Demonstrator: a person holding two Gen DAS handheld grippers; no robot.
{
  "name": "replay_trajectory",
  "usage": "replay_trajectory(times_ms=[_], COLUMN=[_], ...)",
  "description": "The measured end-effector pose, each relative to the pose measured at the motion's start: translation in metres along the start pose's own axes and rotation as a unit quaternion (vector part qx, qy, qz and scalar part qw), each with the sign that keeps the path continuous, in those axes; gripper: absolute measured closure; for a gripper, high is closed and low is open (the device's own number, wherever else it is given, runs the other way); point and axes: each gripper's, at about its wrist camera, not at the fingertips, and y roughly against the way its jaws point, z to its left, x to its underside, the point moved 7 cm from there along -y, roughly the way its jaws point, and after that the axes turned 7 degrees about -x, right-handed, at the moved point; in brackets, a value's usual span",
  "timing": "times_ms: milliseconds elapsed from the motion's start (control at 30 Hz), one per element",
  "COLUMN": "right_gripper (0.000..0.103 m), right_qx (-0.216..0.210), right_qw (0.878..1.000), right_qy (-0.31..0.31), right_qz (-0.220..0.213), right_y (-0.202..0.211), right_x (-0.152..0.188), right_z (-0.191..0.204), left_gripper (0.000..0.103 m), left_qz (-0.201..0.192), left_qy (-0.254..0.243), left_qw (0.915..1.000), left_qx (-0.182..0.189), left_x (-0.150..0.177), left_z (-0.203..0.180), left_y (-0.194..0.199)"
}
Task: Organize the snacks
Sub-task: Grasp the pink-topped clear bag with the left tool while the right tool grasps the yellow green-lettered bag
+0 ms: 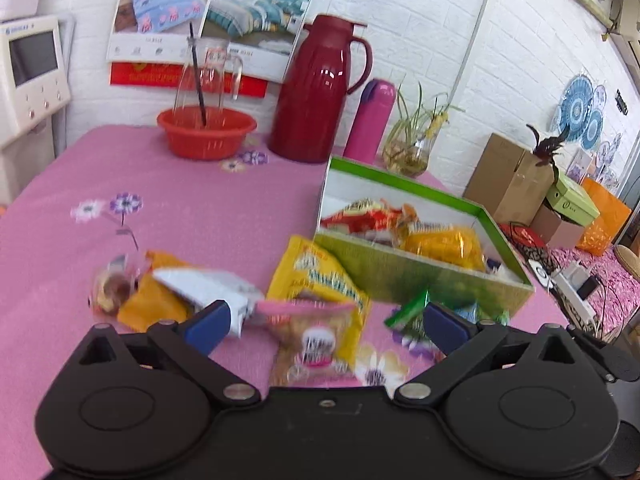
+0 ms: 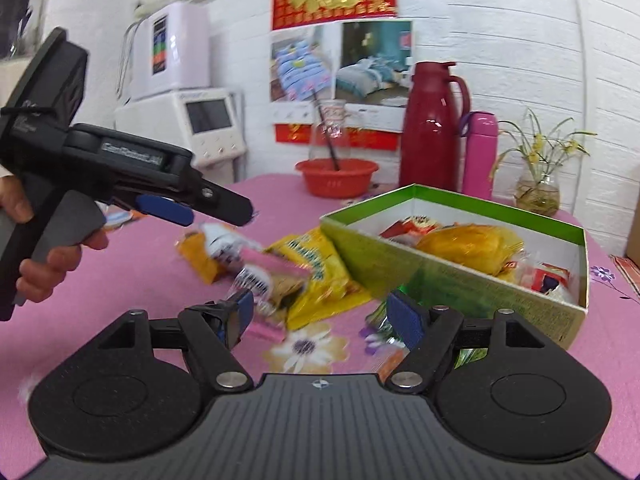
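An open green box (image 1: 404, 276) (image 2: 448, 280) on the pink tablecloth holds several snack packs, red and yellow. Loose snacks lie left of it: a large yellow bag (image 1: 320, 276) (image 2: 320, 276), a pink-edged cookie pack (image 1: 316, 340) (image 2: 272, 276), a white pack (image 1: 208, 288) on an orange pack (image 1: 152, 308), and a small green pack (image 1: 408, 312). My left gripper (image 1: 326, 326) is open and empty, hovering over the cookie pack; it also shows in the right wrist view (image 2: 176, 210). My right gripper (image 2: 326, 318) is open and empty above the cloth before the box.
At the table's far side stand a red basin (image 1: 206, 132) with a glass jug, a dark red thermos (image 1: 320, 88), a pink bottle (image 1: 370, 116) and a plant vase (image 1: 408, 152). Cardboard boxes (image 1: 516, 176) and a power strip lie to the right, off the table.
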Motion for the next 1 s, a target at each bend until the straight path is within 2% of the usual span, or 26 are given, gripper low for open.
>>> replay_trajectory(times_ms=[100,200,267,367,400,433,467,500,667,800,867,1000], right_gripper=[0.000,0.000,0.000,0.000,0.000,0.000,0.000,0.000,0.000,0.000,0.000,0.000], right_qx=[0.008,0.019,0.022,0.022,0.022,0.022,0.021,0.020,0.012,0.010,0.006,0.000], right_qw=[1.000,0.999,0.999,0.999,0.999,0.999,0.999,0.999,0.997,0.994,0.992,0.991], right_qy=[0.017,0.017,0.013,0.008,0.009,0.010,0.012,0.015,0.049,0.082,0.082,0.070], right_qz=[0.011,0.021,0.025,0.030,0.032,0.033,0.035,0.037,0.054,0.078,0.096,0.114], right_y=[0.007,0.012,0.014,0.011,0.009,0.007,0.004,0.001,-0.023,-0.056,-0.077,-0.114], right_x=[0.007,0.011,0.013,0.015,0.015,0.015,0.014,0.014,0.012,0.004,-0.001,-0.014], right_z=[0.005,0.004,0.002,0.001,0.002,0.002,0.003,0.003,0.007,0.004,0.001,-0.009], left_gripper=[0.000,0.000,0.000,0.000,0.011,0.027,0.064,0.059,0.060,0.055,0.056,0.048], left_qz=[0.017,0.017,0.018,0.023,0.027,0.034,0.039,0.035,0.056,0.055,0.056,0.055], left_qy=[-0.010,-0.023,-0.015,0.012,0.013,0.012,0.009,0.000,0.005,0.012,0.025,0.037], left_qw=[0.9998,0.9993,0.9993,0.9995,0.9994,0.9992,0.9991,0.9993,0.9982,0.9983,0.9980,0.9976], left_qx=[-0.005,-0.021,-0.029,-0.019,-0.018,-0.014,-0.009,-0.008,0.020,0.013,0.016,0.022], left_x=[0.020,0.028,0.028,0.027,0.027,0.028,0.030,0.030,0.042,0.057,0.061,0.062], left_z=[-0.002,-0.003,-0.002,0.001,0.002,0.004,0.005,0.007,0.024,0.044,0.051,0.056], left_y=[-0.017,-0.038,-0.049,-0.062,-0.066,-0.070,-0.072,-0.071,-0.046,-0.018,-0.010,-0.004])
